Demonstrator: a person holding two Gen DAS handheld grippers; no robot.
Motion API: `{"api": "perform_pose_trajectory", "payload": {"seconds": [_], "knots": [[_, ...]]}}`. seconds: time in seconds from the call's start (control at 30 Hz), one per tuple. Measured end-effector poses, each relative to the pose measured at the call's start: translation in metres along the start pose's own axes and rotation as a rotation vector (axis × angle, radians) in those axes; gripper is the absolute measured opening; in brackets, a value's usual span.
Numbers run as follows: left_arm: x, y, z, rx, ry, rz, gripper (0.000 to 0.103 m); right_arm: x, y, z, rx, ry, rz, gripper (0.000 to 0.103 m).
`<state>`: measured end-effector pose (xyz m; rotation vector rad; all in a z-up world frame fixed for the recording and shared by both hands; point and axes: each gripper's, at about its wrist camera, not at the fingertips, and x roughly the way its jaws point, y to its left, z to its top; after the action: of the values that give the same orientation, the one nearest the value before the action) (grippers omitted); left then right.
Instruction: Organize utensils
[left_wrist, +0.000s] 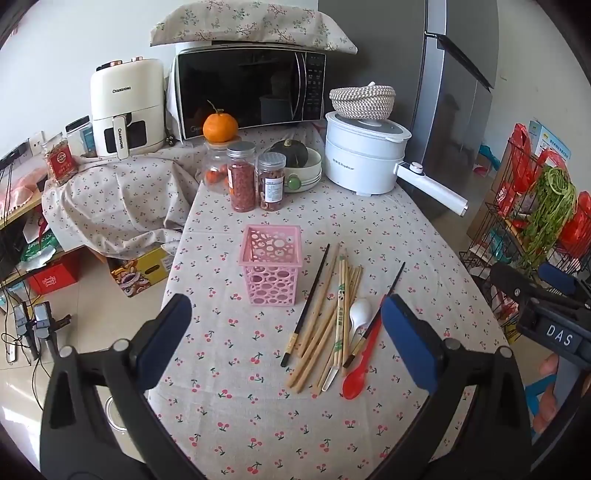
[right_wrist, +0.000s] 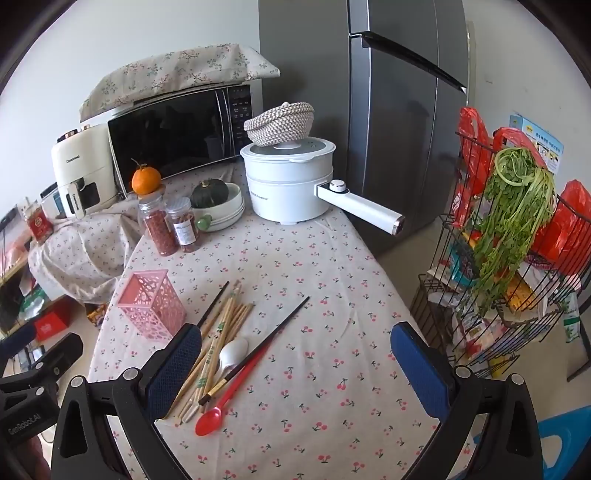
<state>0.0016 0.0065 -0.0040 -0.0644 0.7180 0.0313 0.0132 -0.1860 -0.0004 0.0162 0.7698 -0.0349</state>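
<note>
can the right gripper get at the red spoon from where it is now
Probably yes. The right gripper is open and empty, and the red spoon lies on the table just ahead. A black chopstick lies across its handle, so that might get grabbed too.

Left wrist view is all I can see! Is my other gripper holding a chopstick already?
Observer: No. The right gripper has its fingers wide apart with nothing between them, above the tablecloth.
Operator: My left finger hides part of the red spoon. What's there?
Observer: A black chopstick lies slantwise across the spoon's handle.
</note>
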Motion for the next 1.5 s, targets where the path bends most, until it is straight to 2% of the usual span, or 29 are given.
{"api": "perform_pose_trajectory", "payload": {"seconds": [1.5], "knots": [[0.0017,-0.0013,-0.0030,-0.002,0.005,-0.003,0.102,0.0044,0.0015,-0.0032,0.005,0.021,0.014,0.103]]}}
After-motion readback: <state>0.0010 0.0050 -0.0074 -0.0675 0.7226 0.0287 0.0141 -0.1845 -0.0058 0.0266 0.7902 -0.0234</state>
